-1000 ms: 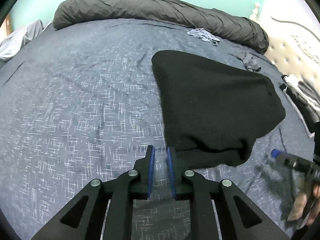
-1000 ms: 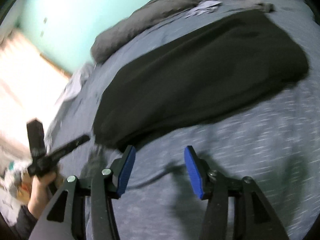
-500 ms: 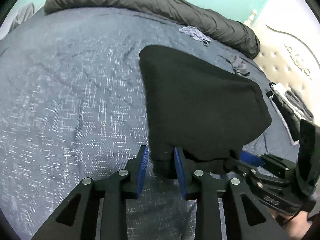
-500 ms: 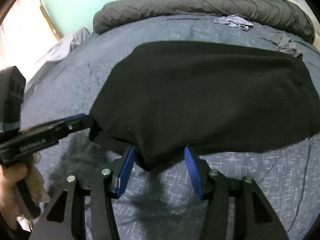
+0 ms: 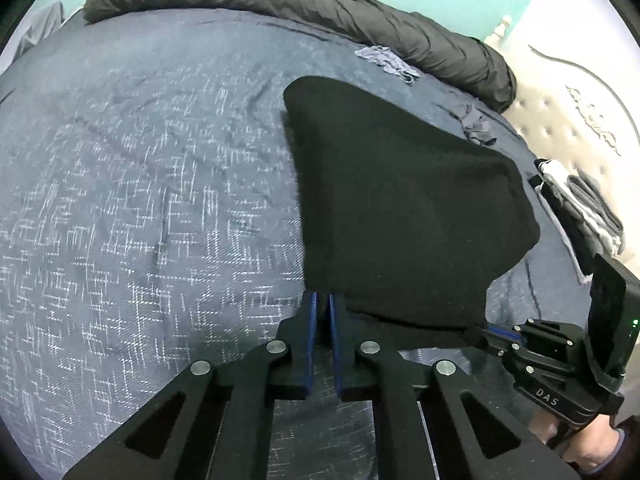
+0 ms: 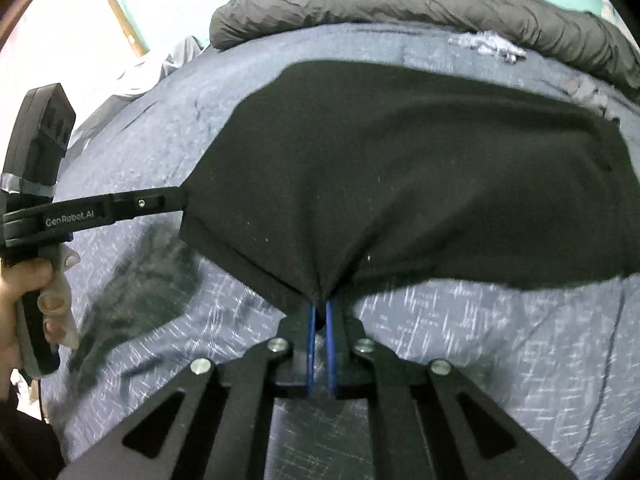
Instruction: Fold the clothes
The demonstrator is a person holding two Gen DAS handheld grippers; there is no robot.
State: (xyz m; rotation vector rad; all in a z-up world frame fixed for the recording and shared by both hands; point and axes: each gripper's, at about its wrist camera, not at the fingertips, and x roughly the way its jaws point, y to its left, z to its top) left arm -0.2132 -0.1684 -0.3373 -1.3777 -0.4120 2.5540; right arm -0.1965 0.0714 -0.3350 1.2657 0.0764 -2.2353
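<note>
Black knit garment (image 6: 400, 168), soft and limp, lies spread on the blue patterned bed (image 5: 140, 200), stretching ahead of both hand-held grippers. Right hand-held gripper (image 6: 319, 312): jaws pinched nearly together on the near hem, cloth puckering into a peak right at the blue pads. Left hand-held gripper (image 5: 323, 308): jaws likewise almost closed, clamped on the garment's near corner at its tips; the side-on look from the right wrist view shows the corner pulled taut to it. Fabric looks light, floppy, no stiffness, so it should drape and sag between the two grips; not fragile, and the knit surface should not slip much. Best holds are the hem corners, as taken now, so the edge stays straight when lifted. Further ahead of the grippers: a rolled dark grey duvet (image 5: 320, 12) along the far side of the bed, small grey garments (image 5: 386, 58) near it. To the right of the left gripper, a stack of clothes (image 5: 580, 208) by the tufted headboard (image 5: 560, 120).
</note>
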